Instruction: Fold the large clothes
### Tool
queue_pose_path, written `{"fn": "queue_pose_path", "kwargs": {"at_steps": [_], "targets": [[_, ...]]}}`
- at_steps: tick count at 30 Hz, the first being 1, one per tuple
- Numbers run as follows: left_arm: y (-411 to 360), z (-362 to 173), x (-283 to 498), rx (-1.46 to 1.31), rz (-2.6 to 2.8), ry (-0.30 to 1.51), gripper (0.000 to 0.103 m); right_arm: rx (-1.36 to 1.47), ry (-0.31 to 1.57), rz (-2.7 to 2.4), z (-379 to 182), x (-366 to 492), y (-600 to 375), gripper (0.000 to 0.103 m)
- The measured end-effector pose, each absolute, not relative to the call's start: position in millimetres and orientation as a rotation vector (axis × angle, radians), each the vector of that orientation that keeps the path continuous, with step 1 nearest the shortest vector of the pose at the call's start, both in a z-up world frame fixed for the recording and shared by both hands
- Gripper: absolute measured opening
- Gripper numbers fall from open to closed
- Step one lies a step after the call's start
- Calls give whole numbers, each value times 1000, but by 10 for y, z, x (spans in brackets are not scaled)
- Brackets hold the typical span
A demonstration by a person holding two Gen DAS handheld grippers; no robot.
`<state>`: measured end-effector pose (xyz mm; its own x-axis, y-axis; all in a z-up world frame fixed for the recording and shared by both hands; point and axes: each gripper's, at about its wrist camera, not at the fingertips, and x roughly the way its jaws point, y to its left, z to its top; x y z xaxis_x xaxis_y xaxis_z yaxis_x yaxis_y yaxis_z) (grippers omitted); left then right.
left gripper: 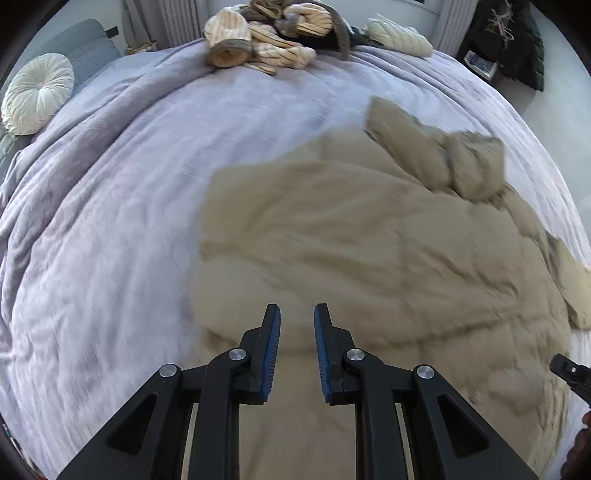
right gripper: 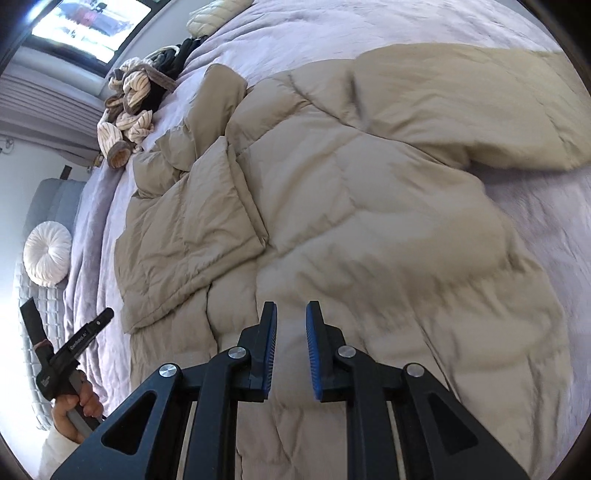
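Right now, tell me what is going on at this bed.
A person holds a two-finger gripper in each hand above a puffy beige quilted jacket spread on the lavender bedspread. The left gripper and right gripper both hang over the jacket with a small gap between the jaws and nothing gripped. One sleeve lies folded across the body; the fold is unfinished.

A home bedroom: wide bed [left gripper: 110,229] under a lilac blanket, round pleated white cushion [left gripper: 37,92] by a grey headboard [left gripper: 79,46], heaped knitwear [left gripper: 266,40] at the far edge (window [right gripper: 88,26] beyond).
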<state>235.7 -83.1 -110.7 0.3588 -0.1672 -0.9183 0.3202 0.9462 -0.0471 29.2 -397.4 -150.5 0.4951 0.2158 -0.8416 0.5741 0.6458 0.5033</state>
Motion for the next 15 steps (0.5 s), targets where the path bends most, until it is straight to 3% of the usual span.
{"fn": "queue_pose_path", "kwargs": {"at_steps": [1,2,3,4,5,6,11,15], "targets": [[-882,-1099,2270,156,-326,1168,21,885,1063,-254,-1504,245,-3981,18],[-924,-1092,2196,159,-338,1166,31,900,1062,-253,-1505,174,-3989,18],[-970,-1077,2106,154,-357,1163,76,914,1060,-253,-1508,120,-4008,22],[-998,-1059,2036,145,-364,1156,97,932,1056,-254,-1514,60,-4025,33],[-1030,-1020,1938,135,-361,1131,103,949,1049,-257,-1517,-6,-4050,40],[-1080,-991,1857,135,-379,1117,103,963,1042,-261,-1514,-71,-4084,49],[-1435,-1000,1593,187,-420,1167,103,1008,1016,-308,-1528,-408,-4364,51],[-1766,-1036,1484,234,-409,1176,103,1058,935,-389,-1518,-734,-4799,76]]}}
